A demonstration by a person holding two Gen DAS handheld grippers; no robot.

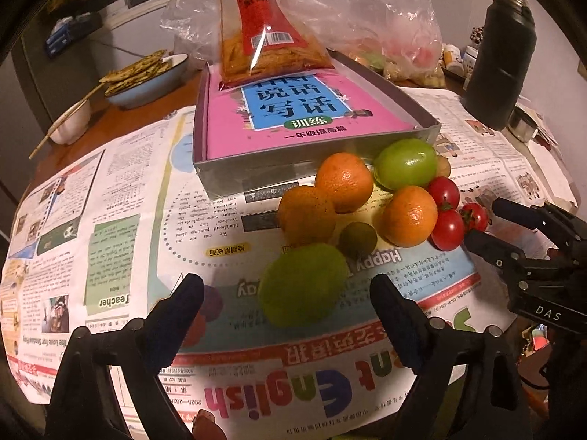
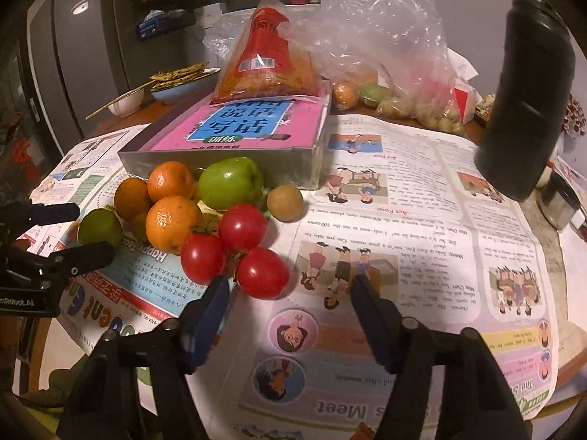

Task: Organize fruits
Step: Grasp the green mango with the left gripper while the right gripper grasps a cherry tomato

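Note:
A heap of fruit lies on the newspaper in front of a grey box. It holds three oranges (image 1: pixel 345 181), a big green fruit (image 1: pixel 405 163), a small dark lime (image 1: pixel 357 240) and three red tomatoes (image 2: pixel 242 225). Nearest me, a second green fruit (image 1: pixel 304 284) sits between the fingers of my left gripper (image 1: pixel 286 280); the pads stand apart from it, open. My right gripper (image 2: pixel 290 282) is open too, with the nearest tomato (image 2: pixel 262 273) just inside its left finger (image 2: pixel 216 293), not pinched. A small brownish fruit (image 2: pixel 284 203) lies apart to the right.
The grey box (image 1: pixel 315 172) holds a pink book, and a snack bag (image 1: pixel 271 36) leans on it. Behind are a clear plastic bag (image 1: pixel 403 47) with more fruit and a blue bowl (image 1: pixel 146 84) with chopsticks. A dark flask (image 2: pixel 528 102) stands at the right. Newspaper (image 2: pixel 403 220) covers the table.

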